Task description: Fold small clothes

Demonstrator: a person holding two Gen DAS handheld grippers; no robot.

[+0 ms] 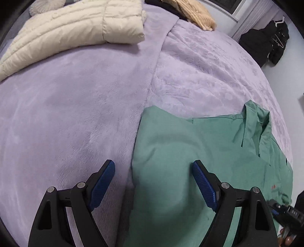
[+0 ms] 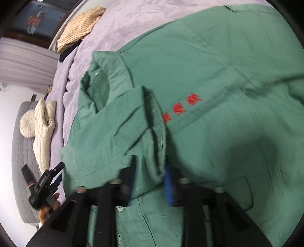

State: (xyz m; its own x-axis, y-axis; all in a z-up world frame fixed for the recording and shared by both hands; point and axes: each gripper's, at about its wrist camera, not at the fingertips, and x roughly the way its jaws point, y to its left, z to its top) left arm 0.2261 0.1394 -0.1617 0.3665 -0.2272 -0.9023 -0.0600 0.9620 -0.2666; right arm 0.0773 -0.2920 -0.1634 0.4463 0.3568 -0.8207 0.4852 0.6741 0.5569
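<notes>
Counts: one green cotton work shirt with red embroidered characters [image 2: 199,79], one cream quilted puffer jacket [image 1: 76,32], one tan ribbed knit garment [image 1: 191,13], one round cream pleated cushion [image 2: 27,123], two hand-held grippers with black arms and blue ribbed pads.

Bed: everything sits on a lilac plush blanket [image 1: 66,114] that covers the bed; the puffer jacket is folded at the far side and the knit piece lies at the far edge on something dark.

Shirt position: it's spread flat on the blanket, collar [image 1: 254,121] toward the right in the left wrist view. One sleeve [image 2: 121,133] is folded across the front, its cuff end right by the red characters.

Shirt vs left hand-held gripper [image 1: 153,182]: the shirt's left edge runs up between the two fingers, so the right pad hangs over green cloth and the left pad over bare blanket.

Left hand-held gripper state: jaws wide apart, nothing held, and I can't tell if the pads brush the fabric.

Shirt vs right hand-held gripper [image 2: 150,182]: the folded sleeve's cuff sits right between its fingers.

Right hand-held gripper state: jaws partway apart, blurry in the shot; the cuff is between the pads but they don't look pressed on it.

Person: a hand [image 2: 47,207] grips the left tool's handle, seen from the right wrist view.
</notes>
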